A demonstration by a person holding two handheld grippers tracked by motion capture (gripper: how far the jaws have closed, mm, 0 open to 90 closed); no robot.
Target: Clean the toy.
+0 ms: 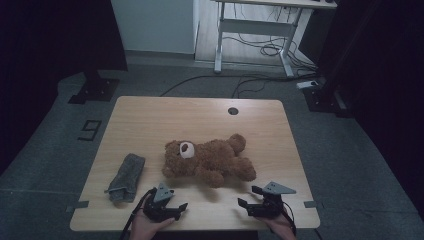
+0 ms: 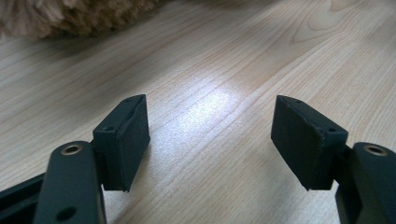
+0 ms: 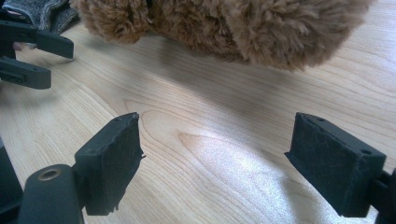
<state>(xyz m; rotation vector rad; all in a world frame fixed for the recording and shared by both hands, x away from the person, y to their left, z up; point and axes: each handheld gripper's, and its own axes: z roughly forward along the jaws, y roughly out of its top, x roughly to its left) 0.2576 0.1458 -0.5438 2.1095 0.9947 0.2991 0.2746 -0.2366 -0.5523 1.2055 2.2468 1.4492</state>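
Left hand-held gripper (image 1: 177,200) sits low at the near edge of the surface (image 1: 150,120), its jaws spread apart with nothing between them — bare wood grain shows in the gap in the left gripper view. Right hand-held gripper (image 1: 251,196) rests near the same edge, well apart from the left one, and its jaws also stand wide with nothing between them. A brown teddy bear (image 1: 207,157) lies on its side in the middle of the surface, head toward the left, legs toward the right; it is just beyond both grippers and touches neither. In the right gripper view its fur (image 3: 224,25) fills the top, with a strip of wood between it and the pads (image 3: 112,161). A folded grey cloth (image 1: 126,177) lies near the left edge of the surface, beside the left gripper and apart from the bear.
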